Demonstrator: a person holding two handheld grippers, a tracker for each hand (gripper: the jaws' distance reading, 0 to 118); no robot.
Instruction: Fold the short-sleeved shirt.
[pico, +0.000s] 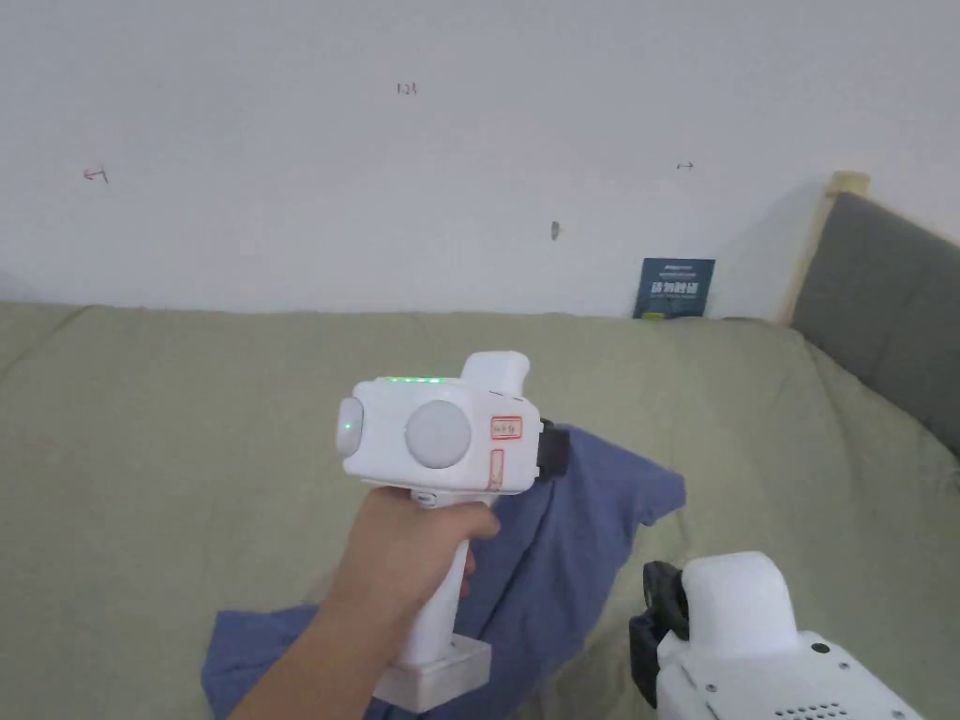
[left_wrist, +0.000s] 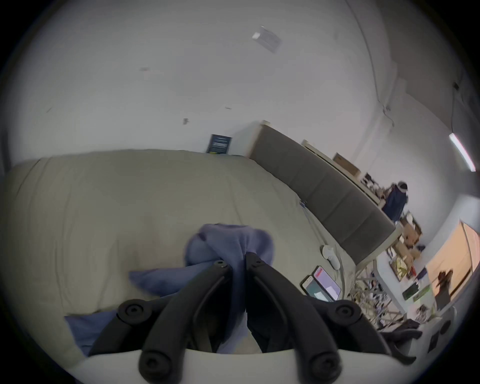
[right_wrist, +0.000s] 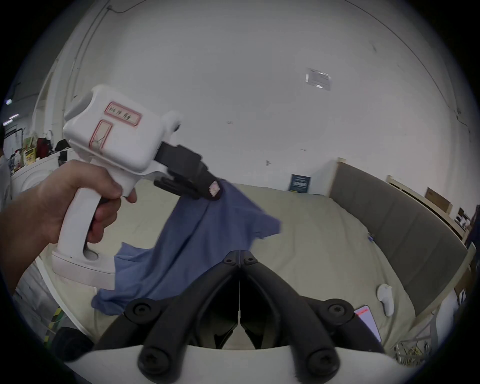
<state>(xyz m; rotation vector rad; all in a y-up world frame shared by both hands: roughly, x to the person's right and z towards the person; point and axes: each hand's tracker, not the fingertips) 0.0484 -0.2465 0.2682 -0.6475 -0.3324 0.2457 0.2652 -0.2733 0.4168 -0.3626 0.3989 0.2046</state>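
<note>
My left tongs (left_wrist: 237, 262) pinch the shirt (pico: 562, 553), which trails toward lower left of the head view; my right tongs (right_wrist: 240, 259), pressed together empty, sit just lower right.

The shirt (pico: 553, 562) hung from the left gripper (right_wrist: 214, 191) above the near middle of the bed (pico: 187, 441), its lower end trailing on the bed toward the near edge. The right gripper (right_wrist: 240, 259) sat right of the shirt, jaws together, apart from it. A headboard (pico: 891, 309) ran along the bed's right edge, with a controller (right_wrist: 385, 298) and two phones (left_wrist: 322, 284) lying beside it. A sign (pico: 673, 289) leaned on the wall at the far right corner.
</note>
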